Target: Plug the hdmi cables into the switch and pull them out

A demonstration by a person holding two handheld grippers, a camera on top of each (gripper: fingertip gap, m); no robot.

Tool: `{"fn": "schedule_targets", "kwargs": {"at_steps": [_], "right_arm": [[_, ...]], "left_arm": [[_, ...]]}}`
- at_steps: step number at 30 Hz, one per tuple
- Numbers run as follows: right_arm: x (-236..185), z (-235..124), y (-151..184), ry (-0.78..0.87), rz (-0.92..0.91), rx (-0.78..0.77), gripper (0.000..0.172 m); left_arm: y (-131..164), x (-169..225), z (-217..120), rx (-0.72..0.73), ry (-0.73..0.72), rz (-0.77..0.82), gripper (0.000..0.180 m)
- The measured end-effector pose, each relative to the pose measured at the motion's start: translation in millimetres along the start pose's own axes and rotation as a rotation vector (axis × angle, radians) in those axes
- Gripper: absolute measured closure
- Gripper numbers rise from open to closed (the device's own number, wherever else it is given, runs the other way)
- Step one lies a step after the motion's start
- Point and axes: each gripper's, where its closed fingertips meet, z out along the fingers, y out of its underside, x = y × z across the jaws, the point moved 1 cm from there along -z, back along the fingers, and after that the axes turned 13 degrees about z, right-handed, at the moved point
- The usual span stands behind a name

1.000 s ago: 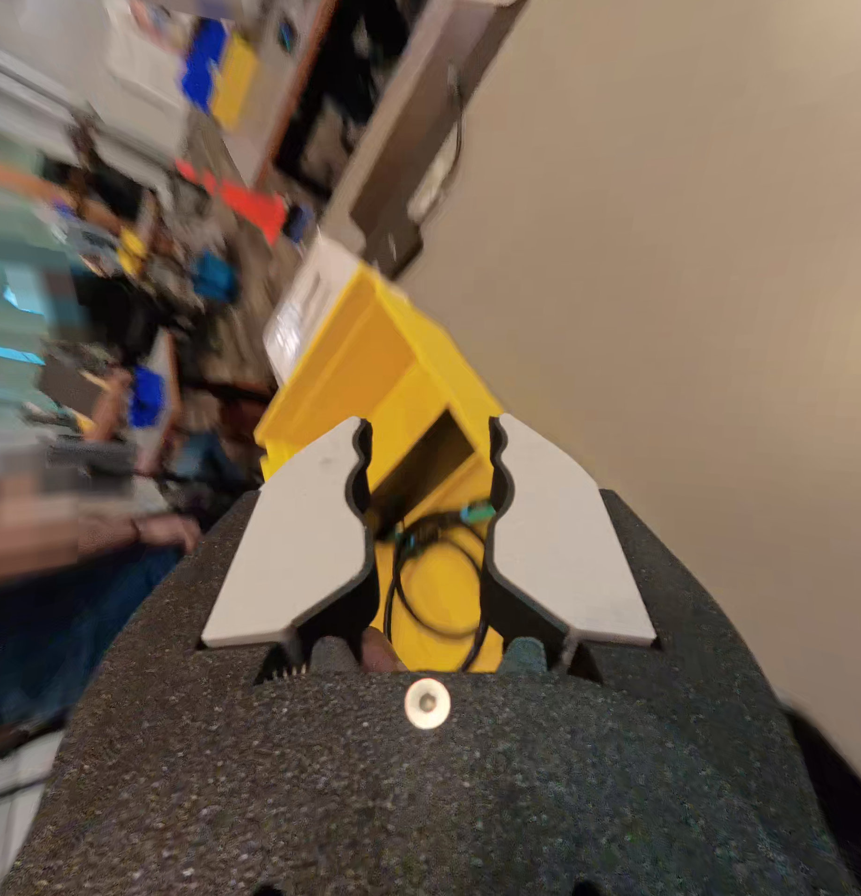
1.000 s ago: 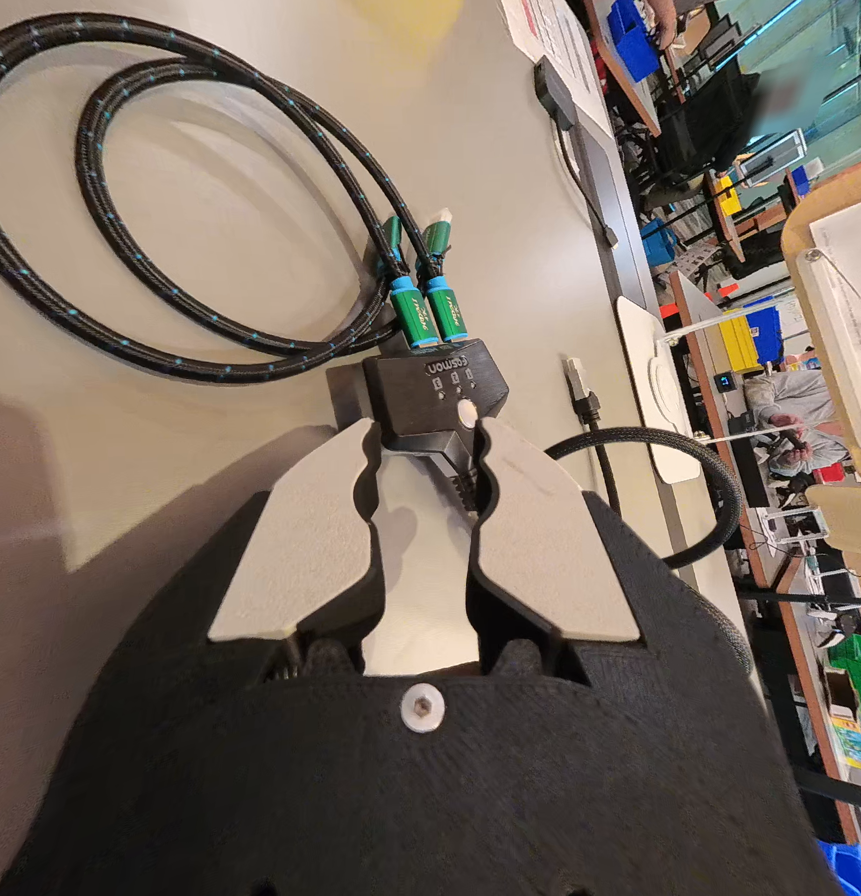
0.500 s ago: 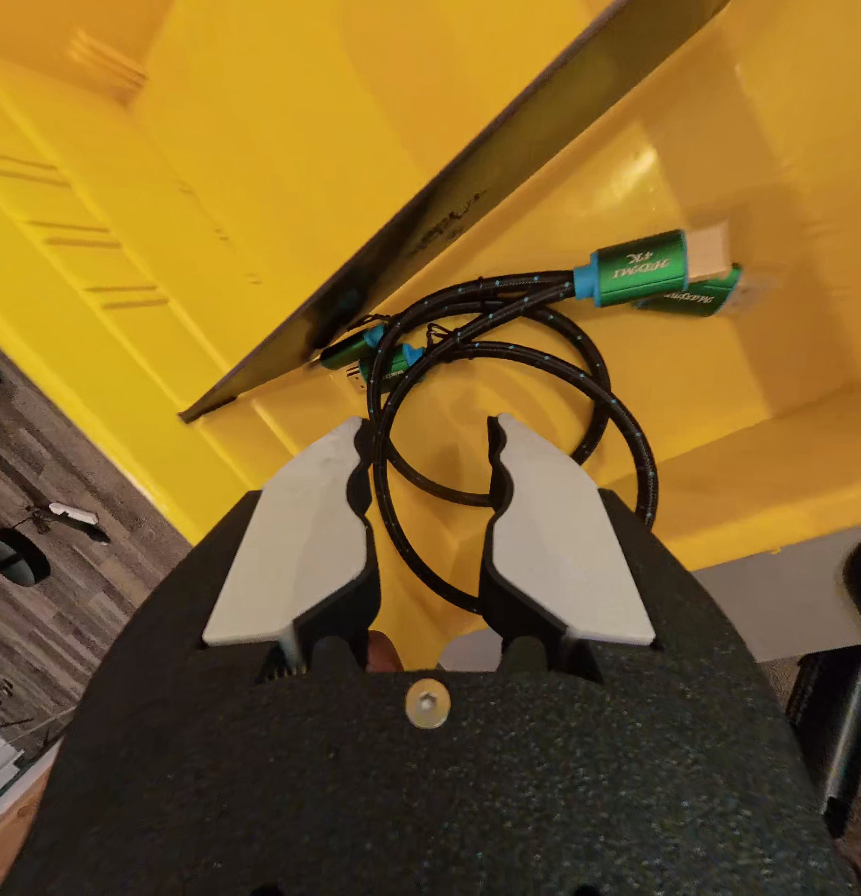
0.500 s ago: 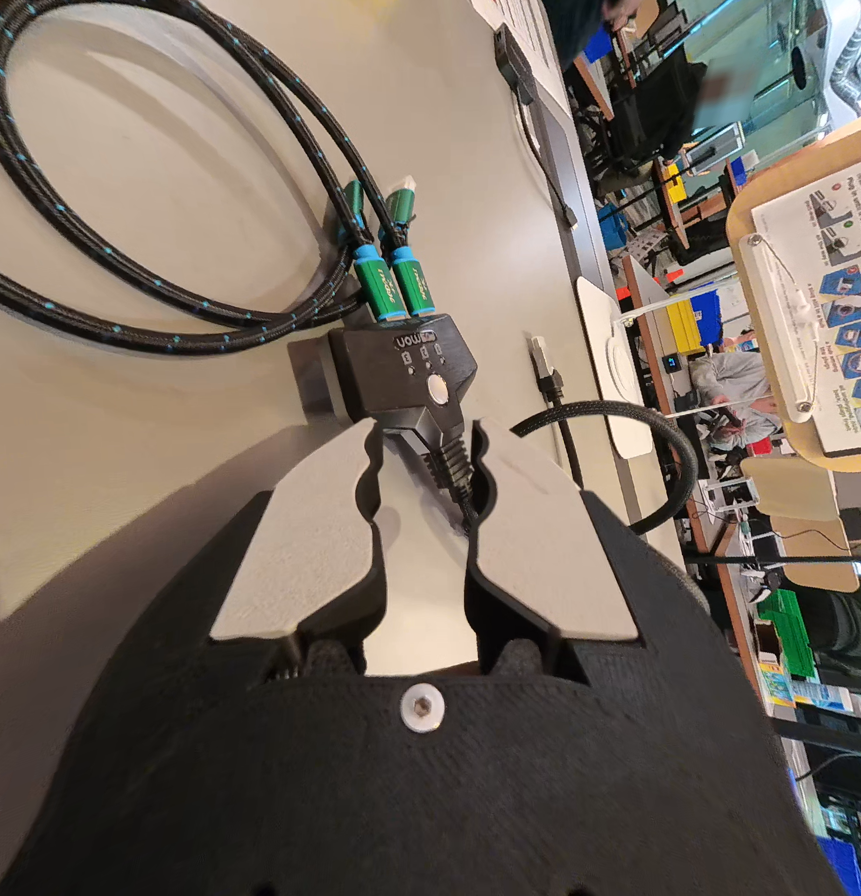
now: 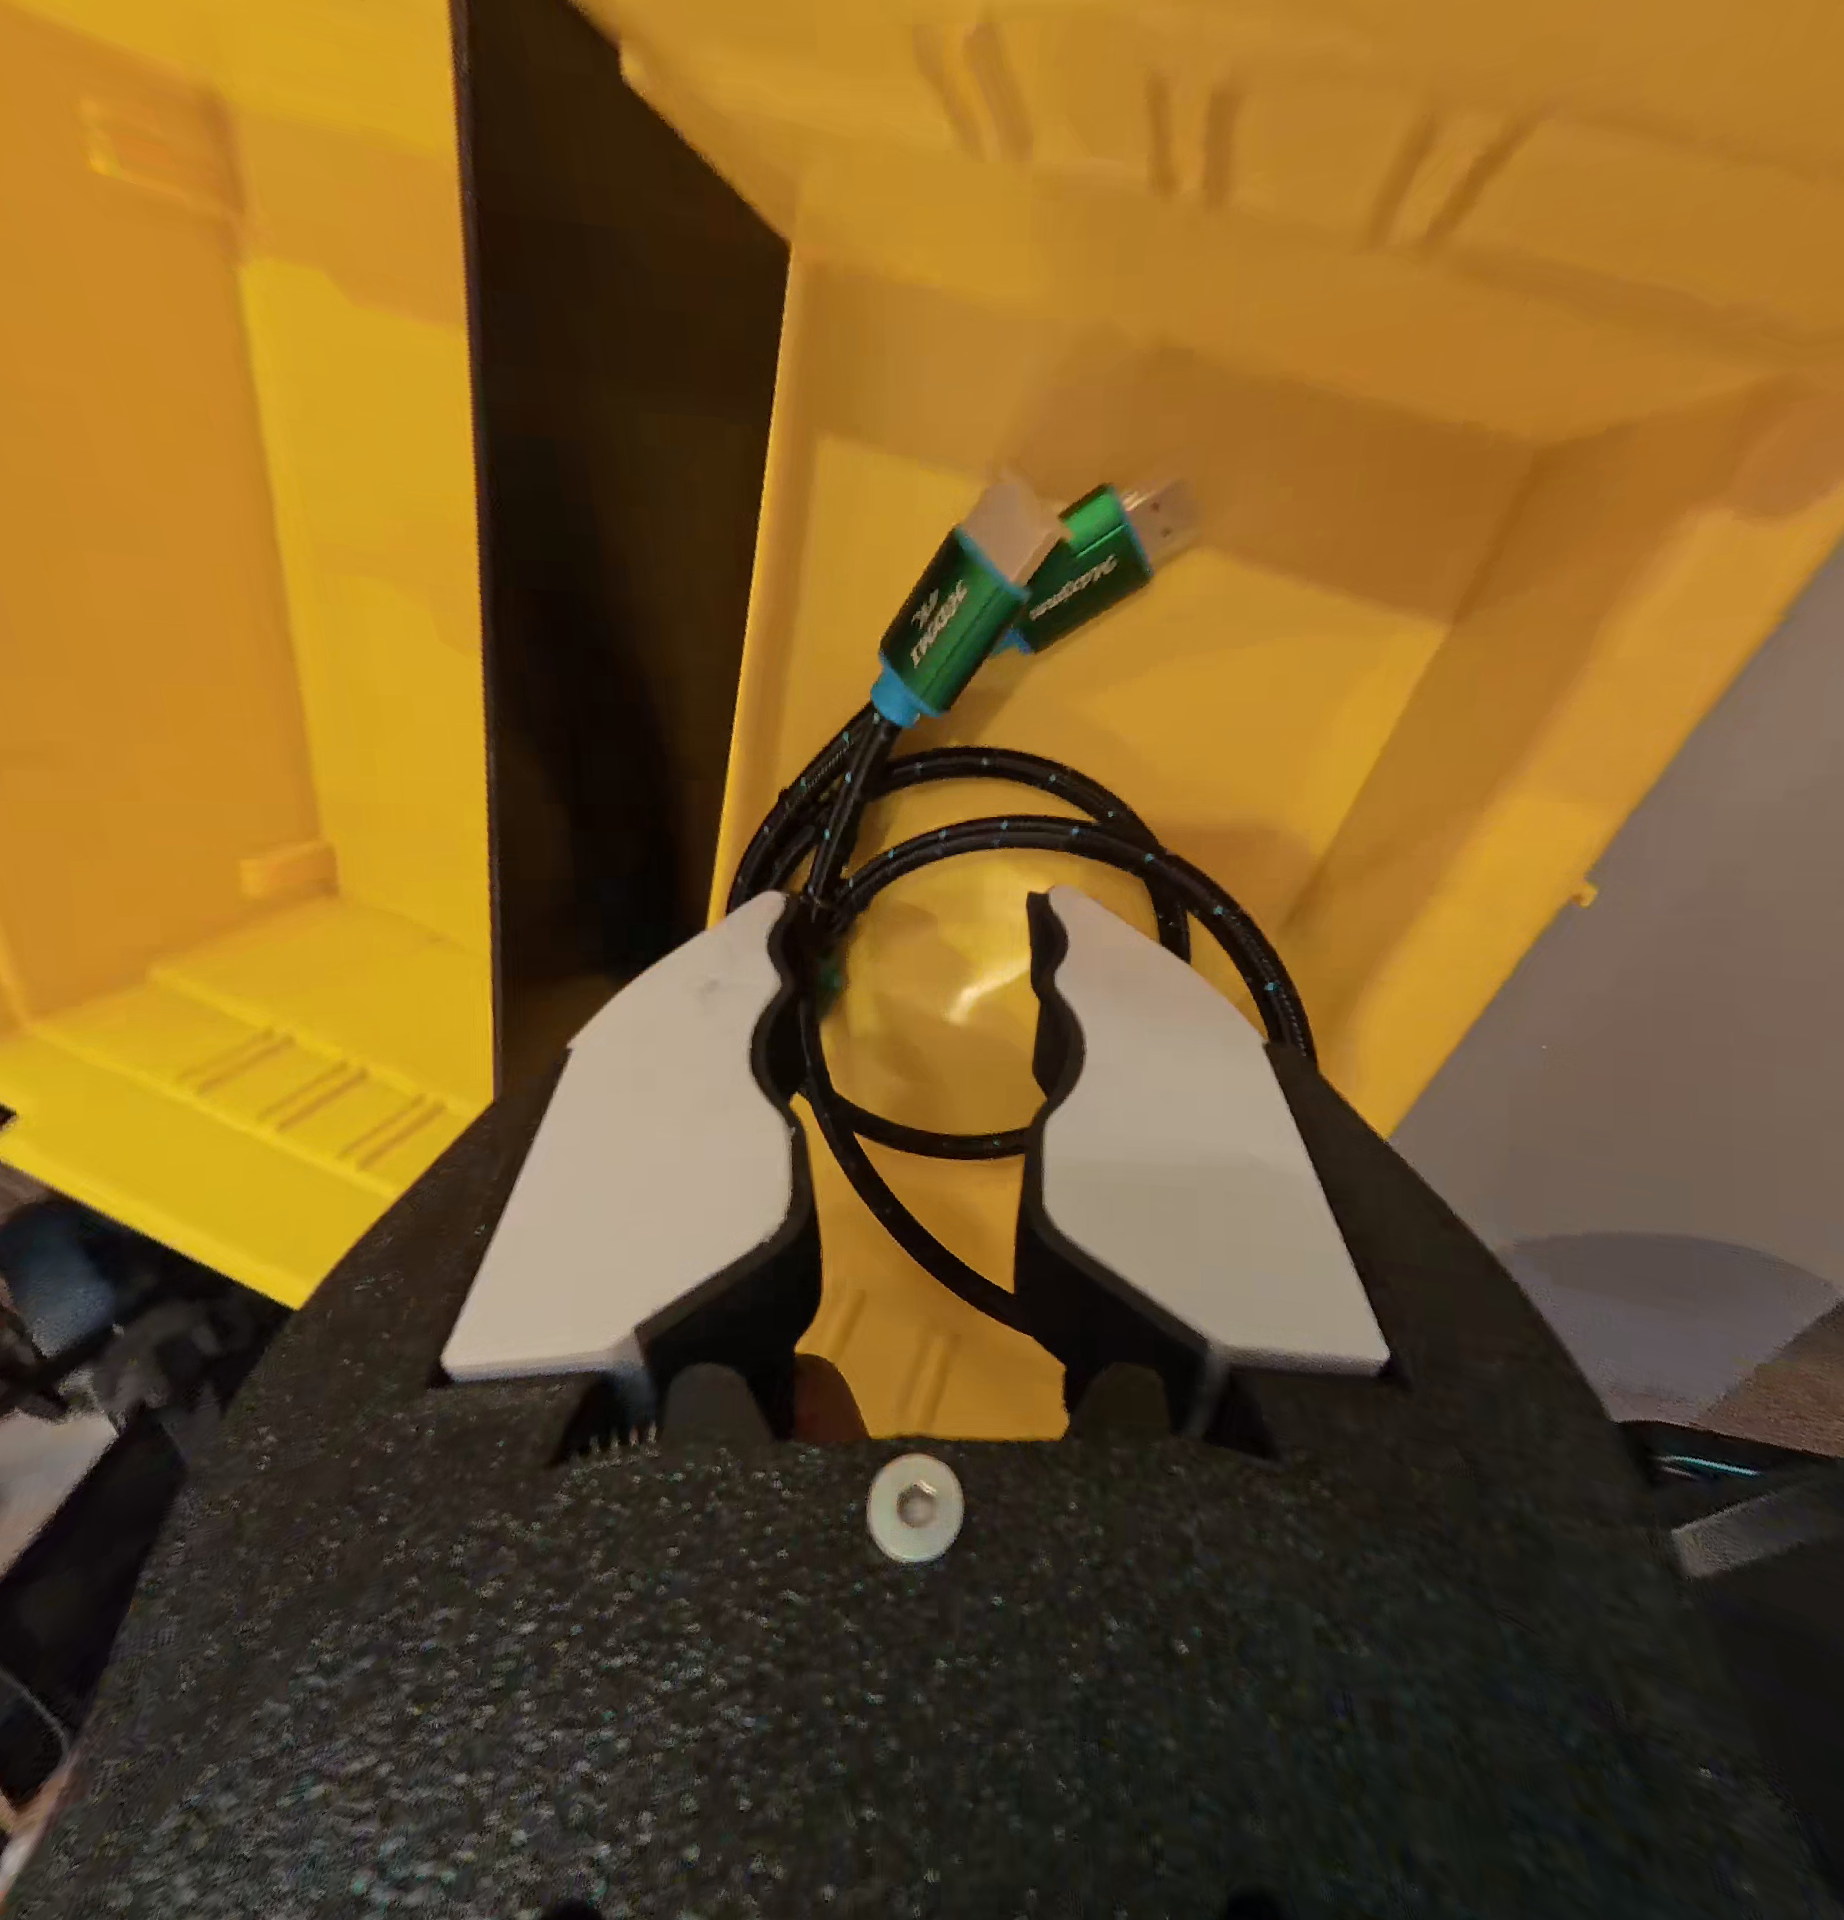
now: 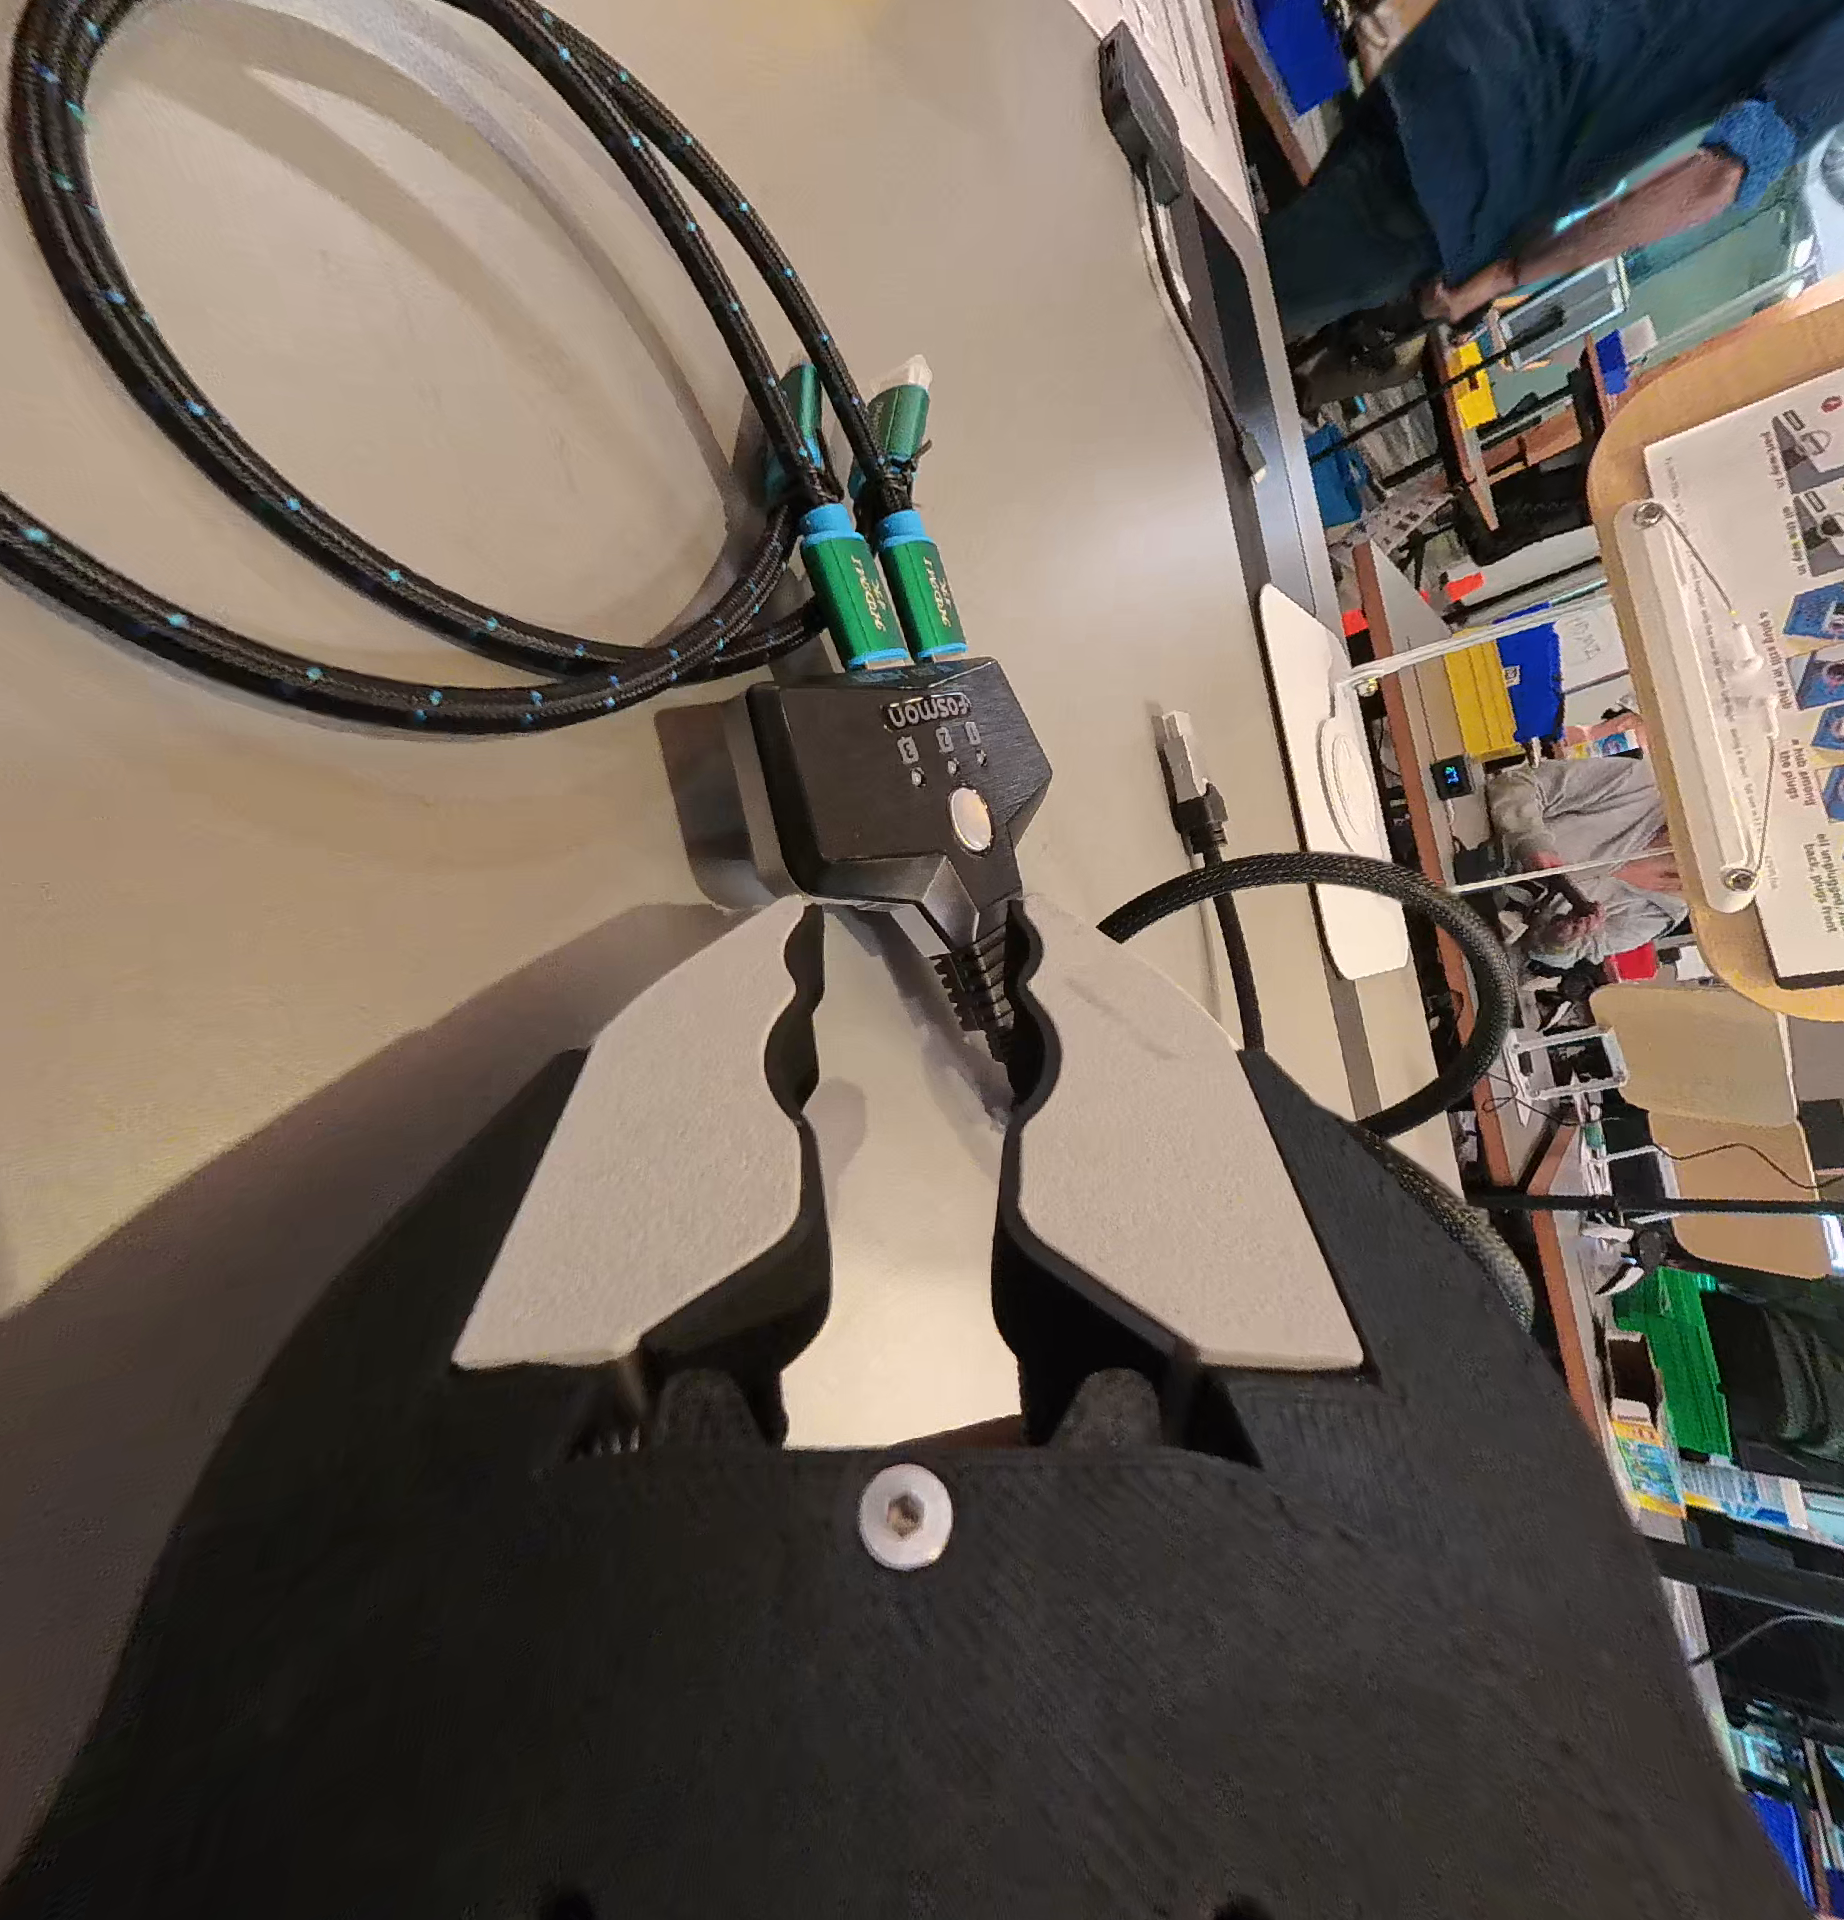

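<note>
My left gripper (image 5: pixel 907 914) is open inside a yellow bin (image 5: pixel 1365 520), just above a coiled black braided cable (image 5: pixel 1053 774) with two green plugs (image 5: pixel 959 613). A strand of the cable runs close along my left finger (image 5: pixel 689 1039); the right finger stands clear of it. My right gripper (image 6: pixel 913 920) is shut on the tapered tail of a black switch box (image 6: pixel 876 779) that lies on the beige table (image 6: pixel 378 364). Two green plugs (image 6: pixel 887 603) sit in the box's far end, and their braided cables (image 6: pixel 274 665) loop over the table.
A black divider (image 5: pixel 606 520) splits the bin to the left of the cable. A loose black cable with a metal plug (image 6: pixel 1188 769) and a sleeved loop (image 6: pixel 1458 935) lie right of the box. A white pad (image 6: pixel 1333 779), a board with a sheet (image 6: pixel 1780 675) and a person (image 6: pixel 1520 135) are farther right. Spacing between my two grippers at the tips: around 55 cm.
My left gripper moved from outside the yellow bin down into it, over the coiled cable, and its jaws narrowed slightly. My right gripper stayed on the box's tail and closed a little.
</note>
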Motion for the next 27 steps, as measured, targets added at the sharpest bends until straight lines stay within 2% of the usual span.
{"fn": "schedule_targets", "kwargs": {"at_steps": [12,15,21,27], "right_arm": [[-4,12,-9,-0.054,-0.016,-0.1,0.14],[-4,12,-10,-0.053,-0.032,-0.119,0.14],[-6,10,-7,-0.044,-0.02,-0.131,0.14],[-10,12,-5,-0.05,-0.019,-0.119,0.14]], "left_arm": [[-17,-10,1,0.203,0.039,0.071,0.143],[-6,-12,2,0.149,0.032,0.057,0.142],[42,-9,-1,-0.034,0.022,-0.04,0.146],[49,-6,4,-0.09,0.048,-0.071,0.147]]}}
